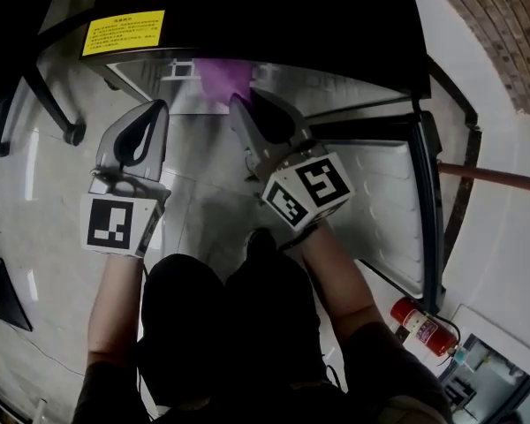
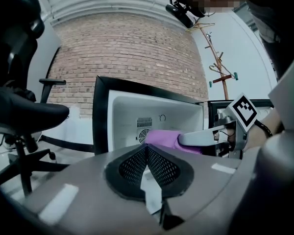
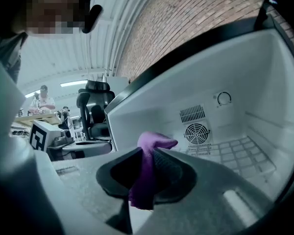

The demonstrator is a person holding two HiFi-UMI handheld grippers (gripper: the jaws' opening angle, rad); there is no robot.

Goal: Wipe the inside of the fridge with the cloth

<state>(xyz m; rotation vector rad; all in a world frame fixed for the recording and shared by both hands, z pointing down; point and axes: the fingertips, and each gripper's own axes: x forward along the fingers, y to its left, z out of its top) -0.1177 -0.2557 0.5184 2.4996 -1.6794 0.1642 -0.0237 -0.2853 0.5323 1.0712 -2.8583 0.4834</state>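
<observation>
1. Person: crouched, dark-clad knees lowest in the head view, bare forearms reaching forward.
2. Left hand-held gripper (image 1: 160, 107): grey, with a square-marker cube (image 1: 115, 223) at the wrist end. Jaws pressed together with nothing between them. It is held over the grey tiled floor (image 1: 44, 175), outside the cabinet and to the left of its partner.
3. Right hand-held gripper (image 3: 148, 154): grey, carrying its own marker cube (image 1: 307, 188). Jaws clamped on item 4, tips pushed just into the cabinet mouth.
4. Crumpled purple cloth (image 3: 154, 142): pinched between the right jaws, one fold bunched above them and a tail hanging below. It sits within the open compartment, forward of the rear wall. Whether it touches any surface cannot be told.
5. Small black-cased fridge (image 3: 245, 82): white interior. The door (image 1: 389, 201) is swung open at the right, and a yellow warning label (image 1: 124, 32) is stuck on the top edge.
   - round fan grille (image 3: 196, 132) and slotted vent on the rear wall
   - dial (image 3: 224, 98) above them
   - white wire grid (image 3: 235, 153) on the compartment floor
6. Red fire extinguisher (image 1: 421, 325): on the floor beside the door.
7. Black wheeled office chair (image 2: 24, 114): left of the fridge.
8. Brick wall (image 2: 132, 48): behind the fridge.
9. Wooden coat stand (image 2: 218, 62): against the white wall at the right.
</observation>
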